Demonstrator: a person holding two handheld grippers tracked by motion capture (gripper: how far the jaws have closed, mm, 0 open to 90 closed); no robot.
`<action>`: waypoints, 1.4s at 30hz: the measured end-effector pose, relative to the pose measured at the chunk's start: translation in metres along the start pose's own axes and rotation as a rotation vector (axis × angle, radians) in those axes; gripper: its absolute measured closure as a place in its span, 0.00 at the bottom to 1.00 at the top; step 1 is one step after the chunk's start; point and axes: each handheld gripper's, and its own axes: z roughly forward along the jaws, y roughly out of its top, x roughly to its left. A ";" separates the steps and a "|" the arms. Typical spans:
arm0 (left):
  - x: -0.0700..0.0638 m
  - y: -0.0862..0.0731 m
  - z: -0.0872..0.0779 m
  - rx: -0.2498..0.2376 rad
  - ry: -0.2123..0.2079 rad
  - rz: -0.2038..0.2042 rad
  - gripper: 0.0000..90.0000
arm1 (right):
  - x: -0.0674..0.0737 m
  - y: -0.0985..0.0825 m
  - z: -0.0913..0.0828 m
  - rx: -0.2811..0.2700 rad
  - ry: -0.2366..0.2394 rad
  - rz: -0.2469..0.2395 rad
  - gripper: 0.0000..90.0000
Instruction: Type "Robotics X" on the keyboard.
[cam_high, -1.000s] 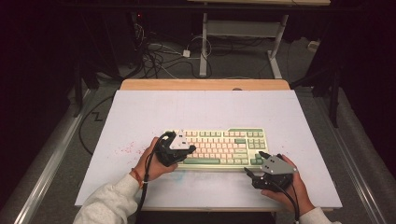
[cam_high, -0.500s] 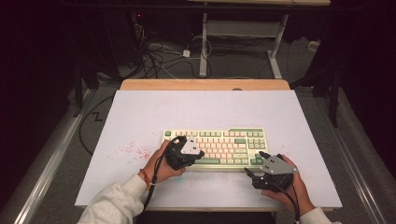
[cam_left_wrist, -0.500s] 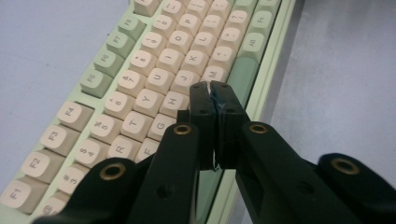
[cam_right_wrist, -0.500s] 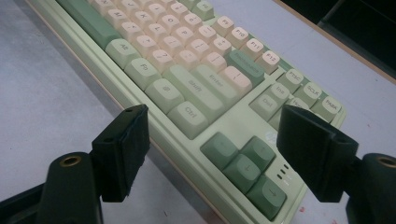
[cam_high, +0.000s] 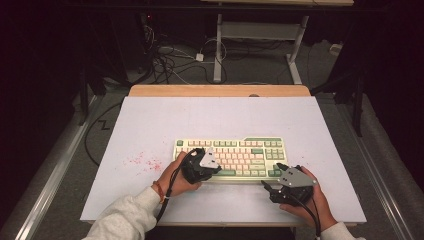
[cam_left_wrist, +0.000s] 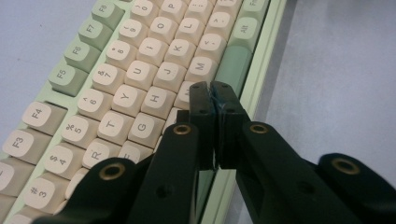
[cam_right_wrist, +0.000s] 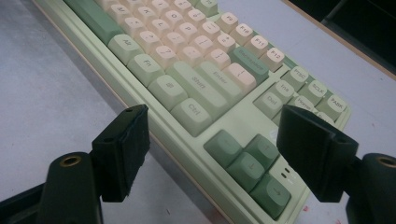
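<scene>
Green-and-cream keyboard (cam_high: 230, 156) lies low centre on the counter (cam_high: 150, 125). Left gripper (cam_left_wrist: 213, 93), jaws pressed together and empty, is poised over the bottom letter row; pressing seems underway. Right gripper (cam_right_wrist: 217, 140), jaws wide and empty, is held at the arrow-key corner.

The tabletop (cam_high: 220, 120) was evenly lit from above, its surroundings sat dark, and the near jaws blurred softly in both gripper views.

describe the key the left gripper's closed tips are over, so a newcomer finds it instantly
Start at the pale green keyboard on the white table. Follow its front row to the left gripper, fingers shut, over the space bar. It is the long, unlabelled, darker green key below M, beside Alt.
</scene>
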 end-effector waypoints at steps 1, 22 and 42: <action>0.000 0.000 0.000 0.001 0.001 -0.001 0.96 | 0.000 0.000 0.000 0.000 0.000 -0.001 0.29; -0.001 -0.002 0.005 0.021 -0.003 0.012 0.97 | 0.001 0.000 0.001 0.014 0.006 -0.007 0.29; 0.004 -0.002 -0.017 -0.034 0.051 0.011 0.90 | 0.000 0.000 0.001 0.008 0.001 -0.005 0.29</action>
